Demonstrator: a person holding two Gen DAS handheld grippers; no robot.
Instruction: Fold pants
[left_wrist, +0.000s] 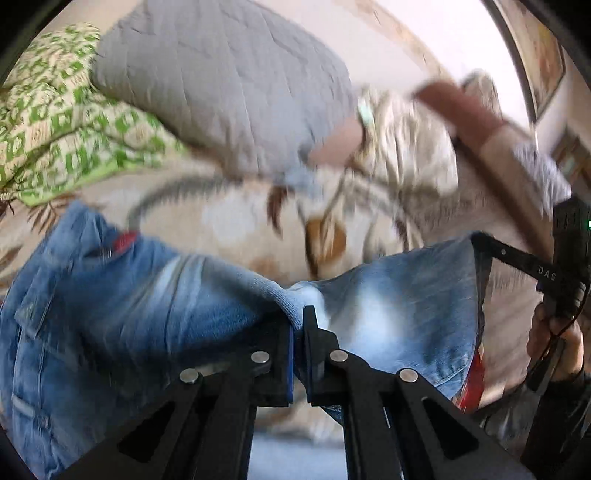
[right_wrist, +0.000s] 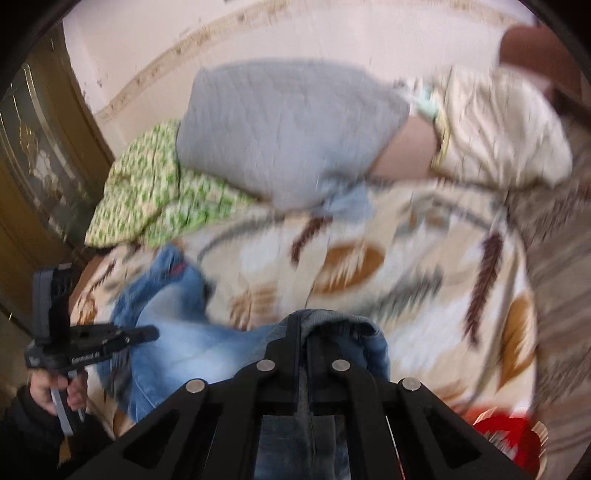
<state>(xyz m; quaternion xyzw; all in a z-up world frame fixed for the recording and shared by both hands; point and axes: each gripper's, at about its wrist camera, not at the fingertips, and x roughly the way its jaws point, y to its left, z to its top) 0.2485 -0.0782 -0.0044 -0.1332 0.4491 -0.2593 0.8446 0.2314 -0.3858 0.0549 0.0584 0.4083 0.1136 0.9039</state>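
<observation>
Blue faded jeans (left_wrist: 110, 314) hang lifted above a patterned bedspread (left_wrist: 240, 218). My left gripper (left_wrist: 299, 325) is shut on a bunched hem of the jeans, with denim pinched between its pads. In the right wrist view my right gripper (right_wrist: 302, 332) is shut on another folded edge of the jeans (right_wrist: 177, 343), and the cloth drapes over its fingertips. The left gripper (right_wrist: 147, 334) shows at the left of that view, held by a hand, its tip against the denim. The right gripper's body (left_wrist: 532, 266) shows at the right edge of the left wrist view, at the jeans' far edge.
A grey quilted pillow (left_wrist: 221, 85) and a green-patterned cushion (left_wrist: 62, 122) lie at the bed's far side, with a cream pillow (right_wrist: 495, 122) beside them. A wooden door (right_wrist: 33, 155) stands at left. Something red (right_wrist: 506, 439) lies at the bed's near right.
</observation>
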